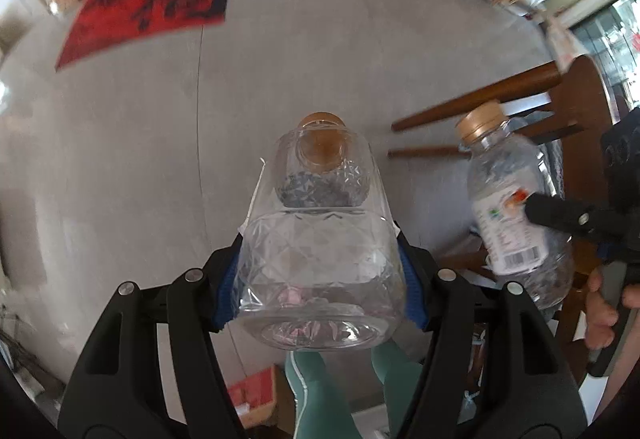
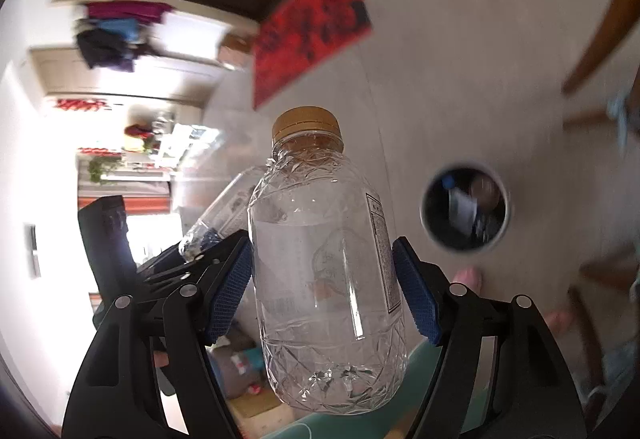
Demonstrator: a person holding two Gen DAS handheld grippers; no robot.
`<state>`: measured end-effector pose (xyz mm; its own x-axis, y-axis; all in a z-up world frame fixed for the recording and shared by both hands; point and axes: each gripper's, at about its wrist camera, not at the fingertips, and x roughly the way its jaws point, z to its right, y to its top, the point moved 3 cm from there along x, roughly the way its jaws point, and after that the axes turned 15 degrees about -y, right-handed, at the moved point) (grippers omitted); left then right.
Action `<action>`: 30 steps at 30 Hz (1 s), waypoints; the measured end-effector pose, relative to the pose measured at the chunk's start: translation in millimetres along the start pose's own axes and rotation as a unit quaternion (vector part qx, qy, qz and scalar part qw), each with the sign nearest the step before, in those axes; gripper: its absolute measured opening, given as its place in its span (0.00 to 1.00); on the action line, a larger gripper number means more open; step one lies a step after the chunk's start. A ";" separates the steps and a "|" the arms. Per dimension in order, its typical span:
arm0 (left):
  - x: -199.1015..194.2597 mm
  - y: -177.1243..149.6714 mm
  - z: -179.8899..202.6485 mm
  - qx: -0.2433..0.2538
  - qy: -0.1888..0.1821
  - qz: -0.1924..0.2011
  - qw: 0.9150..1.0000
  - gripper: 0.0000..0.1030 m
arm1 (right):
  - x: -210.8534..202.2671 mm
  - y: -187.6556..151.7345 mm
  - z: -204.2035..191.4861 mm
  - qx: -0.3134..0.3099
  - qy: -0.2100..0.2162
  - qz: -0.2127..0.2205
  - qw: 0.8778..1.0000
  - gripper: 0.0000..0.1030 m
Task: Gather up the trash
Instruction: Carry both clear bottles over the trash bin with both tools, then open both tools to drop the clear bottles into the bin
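- Overhead, the left wrist view shows the left hand-held gripper (image 1: 320, 279) clamped on a clear bottle (image 1: 320, 239), cap away; the right hand-held gripper (image 1: 532, 207) grips a labelled bottle (image 1: 516, 215) just beside.
- Only the right wrist view shows the bin (image 2: 465, 209) on the floor (image 2: 460, 79), beyond and right of its bottle.

We hold two clear empty bottles with gold caps, one bottle (image 1: 320, 255) in each tool. The round bin (image 2: 466, 209) sits on the floor.

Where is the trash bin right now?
In the right wrist view, the trash bin stands on the grey floor, right of the held bottle, below the red paper.
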<state>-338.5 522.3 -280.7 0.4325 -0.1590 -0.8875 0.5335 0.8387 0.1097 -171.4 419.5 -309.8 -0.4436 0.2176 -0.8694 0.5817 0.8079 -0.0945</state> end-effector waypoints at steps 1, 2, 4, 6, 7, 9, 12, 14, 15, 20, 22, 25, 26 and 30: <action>14.3 -1.8 -7.4 -0.008 -0.001 -0.009 1.000 0.59 | 17.4 2.9 5.4 0.006 -0.007 -0.012 1.000 0.69; 36.4 -5.7 -18.0 -0.019 -0.007 -0.024 1.000 0.59 | 39.0 2.3 15.4 0.019 -0.014 -0.027 0.999 0.69; 69.4 -11.0 -28.5 -0.025 -0.012 -0.045 0.999 0.59 | 74.3 -0.2 28.5 0.037 -0.018 -0.045 0.998 0.69; 112.9 -15.4 -39.0 -0.027 -0.014 -0.070 0.997 0.59 | 111.7 -7.1 55.0 0.067 -0.020 -0.064 0.996 0.69; 124.1 -17.9 -43.1 -0.032 -0.014 -0.077 0.996 0.59 | 130.6 -7.2 66.5 0.083 -0.021 -0.074 0.994 0.69; 167.7 -21.3 -54.7 -0.043 -0.021 -0.102 0.994 0.59 | 160.1 -6.6 81.5 0.106 -0.023 -0.086 0.990 0.69; 213.4 -23.8 -67.7 -0.055 -0.020 -0.125 0.990 0.59 | 200.7 -3.0 101.0 0.140 -0.028 -0.102 0.984 0.69; 235.0 -25.2 -70.9 -0.060 -0.015 -0.133 0.989 0.60 | 222.1 1.3 109.8 0.153 -0.029 -0.111 0.982 0.69; 242.4 -25.7 -72.2 -0.058 -0.010 -0.137 0.989 0.60 | 232.8 3.9 114.2 0.153 -0.034 -0.112 0.981 0.69; 286.9 -13.8 -85.0 -0.050 0.032 -0.142 0.988 0.86 | 274.9 16.0 131.9 0.172 -0.027 -0.127 0.976 0.79; 296.5 -14.2 -89.8 -0.058 0.041 -0.143 0.987 0.87 | 283.0 19.2 136.6 0.175 -0.038 -0.137 0.974 0.84; 292.7 -24.7 -104.5 -0.079 0.035 -0.150 0.985 0.87 | 279.2 22.0 140.2 0.173 -0.051 -0.128 0.975 0.84; 289.3 -27.9 -105.9 -0.081 0.034 -0.146 0.985 0.87 | 273.1 21.1 140.5 0.174 -0.051 -0.126 0.975 0.84; 269.3 -32.1 -103.4 -0.080 0.024 -0.135 0.987 0.87 | 254.4 20.0 138.0 0.152 -0.056 -0.116 0.980 0.84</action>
<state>-314.3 506.4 -569.5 0.2528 -0.3664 -0.8955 0.5007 0.8415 -0.2029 -178.5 415.5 -599.8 -0.5203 -0.0264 -0.8536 0.6586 0.6239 -0.4207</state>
